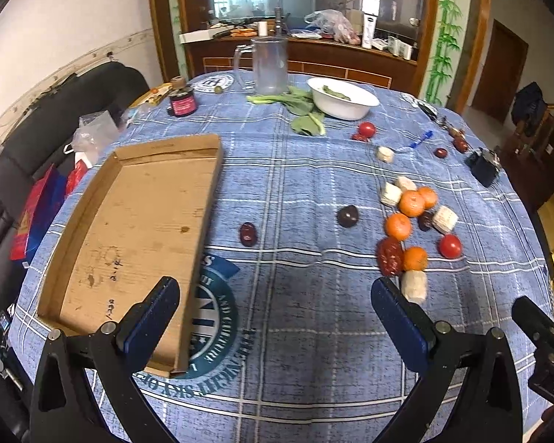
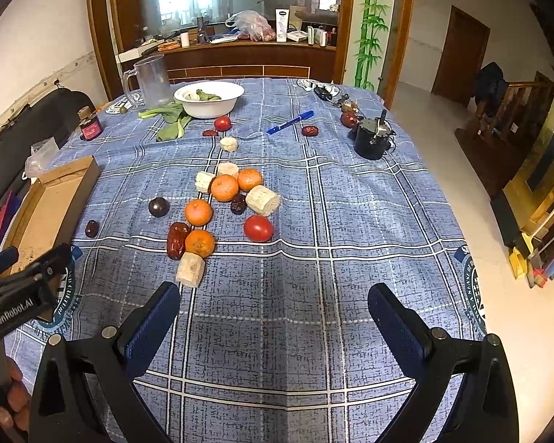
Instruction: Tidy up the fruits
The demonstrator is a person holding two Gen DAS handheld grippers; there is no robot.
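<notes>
- Hovering over the blue checked tablecloth [image 2: 351,221], both tongs empty: left tongs [image 1: 275,317] spread wide, right tongs [image 2: 273,317] spread wide too.
- Cardboard tray [image 1: 140,229], one, bare inside; its near corner sits under the left tongs' left finger. Likely the drop spot.
- Fruit pile lies just ahead-left of the right tongs, ahead-right of the left tongs, nothing picked yet.
- White chunks (can't tell what): five counted; the nearest chunk [image 2: 190,269] is just beyond the right tongs' left finger.
- Oranges: four, clustered; nearest orange [image 2: 199,243] touches that chunk and a wrinkled red date [image 2: 177,245].
- Tomatoes: two; near tomato [image 2: 258,228] lies apart from the pile, far tomato [image 2: 222,123] by the white bowl [image 2: 208,99].
- Dark plum [image 2: 158,207]: one, left of the pile.
- Small dates: several scattered, count unsure.
- Best start, I'd say: the lone tomato or plum; straddle it, close gently, avoid nudging neighbours since round fruit rolls.
</notes>
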